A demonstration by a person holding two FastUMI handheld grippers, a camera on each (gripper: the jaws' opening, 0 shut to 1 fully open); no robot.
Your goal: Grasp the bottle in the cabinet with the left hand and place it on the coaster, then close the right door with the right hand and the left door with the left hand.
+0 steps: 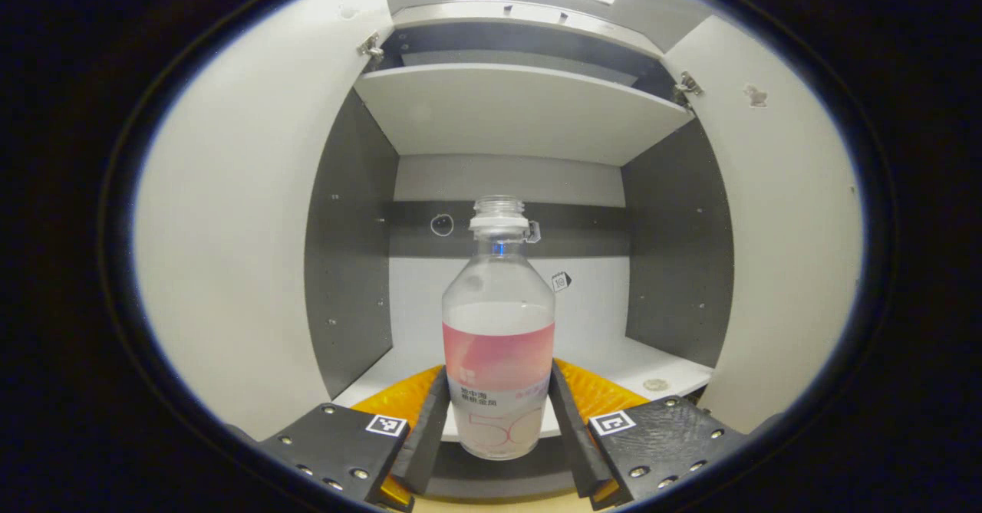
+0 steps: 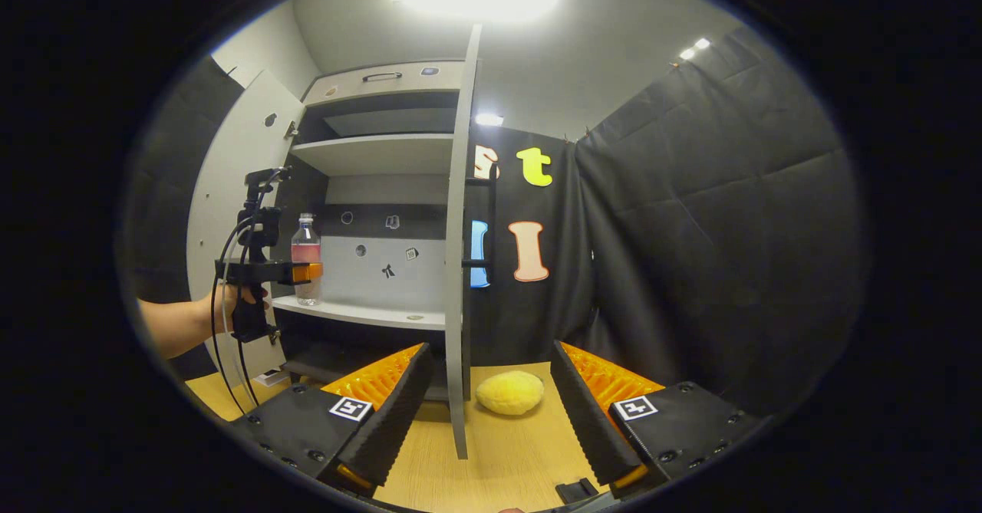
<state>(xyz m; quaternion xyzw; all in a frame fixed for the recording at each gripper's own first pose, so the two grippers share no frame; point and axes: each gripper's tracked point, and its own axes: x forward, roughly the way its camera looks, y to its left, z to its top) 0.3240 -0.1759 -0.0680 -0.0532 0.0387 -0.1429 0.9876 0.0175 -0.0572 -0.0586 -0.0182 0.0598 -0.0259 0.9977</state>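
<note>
A clear bottle [image 1: 499, 344] with a pink label and no cap stands at the front of the cabinet's lower shelf [image 1: 637, 367]. My left gripper [image 1: 499, 421] is shut on its lower body, one finger against each side. From the right gripper view, the bottle [image 2: 306, 248] and the left gripper [image 2: 301, 272], held by a hand, sit at the cabinet's left side. My right gripper [image 2: 491, 406] stands open over the wooden table [image 2: 476, 467], with nothing between its fingers. The round yellow coaster [image 2: 510, 392] lies on the table just beyond it. Both cabinet doors stand open.
The left door [image 1: 230, 229] and right door [image 1: 782, 229] flank the bottle. The right door [image 2: 459, 268] shows edge-on straight ahead of my right gripper. An upper shelf [image 1: 522, 110] hangs above the bottle. A small black object [image 2: 577, 490] lies near the table's front.
</note>
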